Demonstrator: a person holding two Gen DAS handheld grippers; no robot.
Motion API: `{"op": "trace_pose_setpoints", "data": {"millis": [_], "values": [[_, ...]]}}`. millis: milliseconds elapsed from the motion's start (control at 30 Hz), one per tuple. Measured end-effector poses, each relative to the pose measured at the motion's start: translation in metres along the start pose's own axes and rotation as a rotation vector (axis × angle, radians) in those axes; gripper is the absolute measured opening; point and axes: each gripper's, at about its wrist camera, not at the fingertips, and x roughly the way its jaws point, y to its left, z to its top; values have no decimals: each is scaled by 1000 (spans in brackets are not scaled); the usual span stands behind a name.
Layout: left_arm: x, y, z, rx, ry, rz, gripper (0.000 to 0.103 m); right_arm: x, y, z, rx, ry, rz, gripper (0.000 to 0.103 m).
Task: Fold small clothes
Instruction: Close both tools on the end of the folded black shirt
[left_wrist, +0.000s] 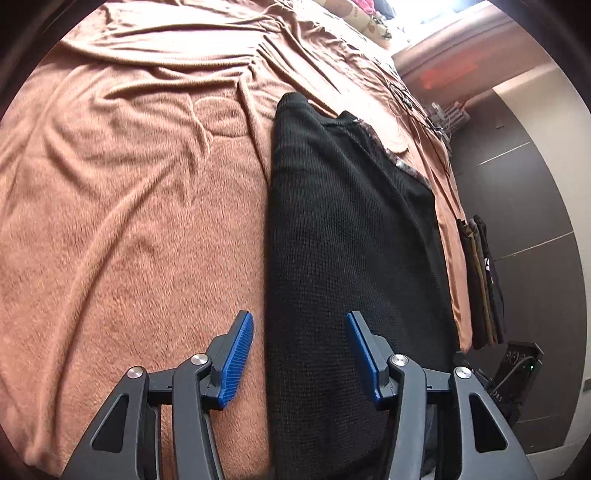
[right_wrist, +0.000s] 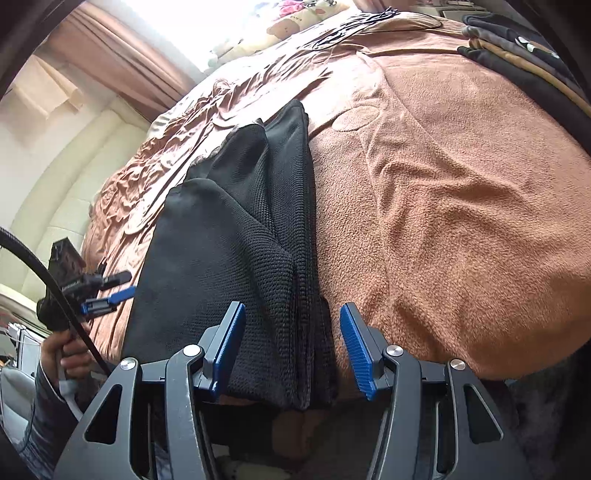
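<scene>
Both of our grippers stood open: the left gripper (left_wrist: 299, 325) over the near edge of the black knit garment (left_wrist: 351, 229), the right gripper (right_wrist: 291, 317) straddling its folded layers without pressing; the garment lay lengthwise on the brown blanket (left_wrist: 129, 206)

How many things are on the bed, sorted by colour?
Black: 1, the long folded garment
Brown: 1, the blanket
Mixed dark and tan: 1, the stack of folded clothes at the bed's edge
Blue-padded: 2, the left gripper and the right gripper
Total: 5
</scene>
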Motion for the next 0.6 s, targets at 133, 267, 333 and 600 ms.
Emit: {"op": "trace_pose_setpoints", "data": {"millis": [133,267,333,600], "values": [[2,5,-17,-22,24,-40,44,6,-2,1,9,15,-7,38],[0,5,-33,-31,32,-56,44,6,0,-2,7,24,-11,38],[-3,8,-41,-53,32,-71,43,6,1,-4,5,25,-15,38],[-6,17,-67,-98,33,-119,21,9,4,-6,13,40,-19,38]]}}
